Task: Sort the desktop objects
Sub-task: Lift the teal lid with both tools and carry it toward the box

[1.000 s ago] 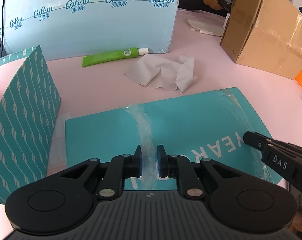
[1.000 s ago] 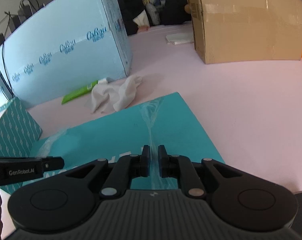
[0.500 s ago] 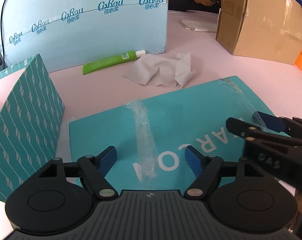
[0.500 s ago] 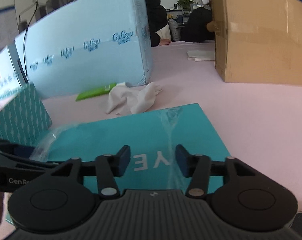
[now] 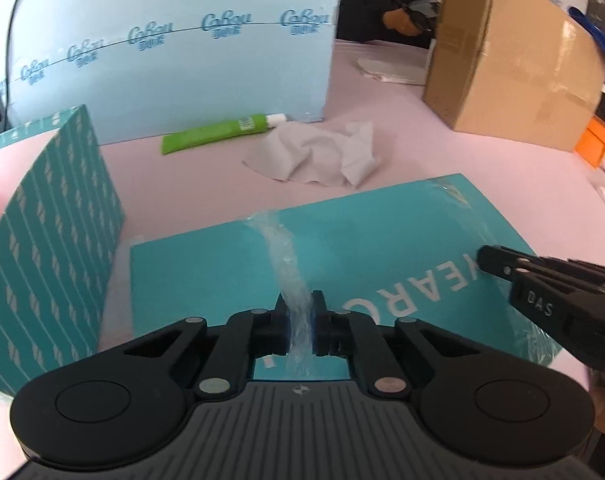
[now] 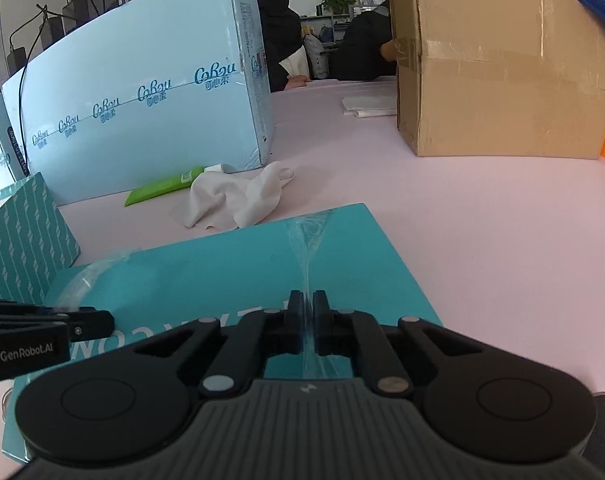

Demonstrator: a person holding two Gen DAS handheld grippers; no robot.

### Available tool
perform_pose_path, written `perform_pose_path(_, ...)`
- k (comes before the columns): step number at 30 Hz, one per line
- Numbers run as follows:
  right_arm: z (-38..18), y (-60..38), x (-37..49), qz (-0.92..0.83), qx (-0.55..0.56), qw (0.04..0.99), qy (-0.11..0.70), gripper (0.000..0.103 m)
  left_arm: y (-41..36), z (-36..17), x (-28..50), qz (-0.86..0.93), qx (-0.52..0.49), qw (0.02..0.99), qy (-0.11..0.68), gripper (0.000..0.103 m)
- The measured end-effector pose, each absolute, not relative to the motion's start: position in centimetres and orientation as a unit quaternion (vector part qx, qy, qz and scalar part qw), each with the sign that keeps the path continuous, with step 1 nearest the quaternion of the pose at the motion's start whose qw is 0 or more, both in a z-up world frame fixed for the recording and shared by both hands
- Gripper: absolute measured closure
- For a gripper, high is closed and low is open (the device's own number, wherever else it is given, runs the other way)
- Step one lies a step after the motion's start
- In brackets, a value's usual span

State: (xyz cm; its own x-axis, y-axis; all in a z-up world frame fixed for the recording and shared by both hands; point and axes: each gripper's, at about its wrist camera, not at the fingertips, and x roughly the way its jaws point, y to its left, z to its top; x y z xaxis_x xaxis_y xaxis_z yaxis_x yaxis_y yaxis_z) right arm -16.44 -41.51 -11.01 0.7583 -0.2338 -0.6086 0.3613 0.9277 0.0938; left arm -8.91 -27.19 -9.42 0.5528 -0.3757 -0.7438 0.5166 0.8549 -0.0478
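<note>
A flat teal package (image 5: 382,240) in clear plastic wrap lies on the pink table (image 5: 482,160). It also shows in the right wrist view (image 6: 230,264). My left gripper (image 5: 300,312) is shut on a pinched ridge of the clear wrap (image 5: 290,272) near the package's near-left part. My right gripper (image 6: 308,312) is shut on another ridge of the wrap (image 6: 308,256) near the package's right end. The right gripper shows in the left wrist view (image 5: 486,258), and the left gripper in the right wrist view (image 6: 106,326).
A green tube (image 5: 218,134) and a crumpled white cloth (image 5: 318,154) lie behind the package. A large light-blue box (image 5: 174,48) stands at the back, a teal patterned box (image 5: 50,240) at the left, a cardboard box (image 5: 514,68) at the back right.
Both grippers were shut on the wrap a second ago, opened half a second ago, and have shut again on ridges of the wrap.
</note>
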Motion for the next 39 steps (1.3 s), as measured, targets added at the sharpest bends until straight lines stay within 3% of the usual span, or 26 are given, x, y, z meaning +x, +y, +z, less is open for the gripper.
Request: perform_pose_path(39,-6.8,-41.2,-19.2,-0.161,0.146,0.946,0.241,0.093,-28.0,-4.8,-11.0,-0.295,0.096,0.882,0.356,0.097)
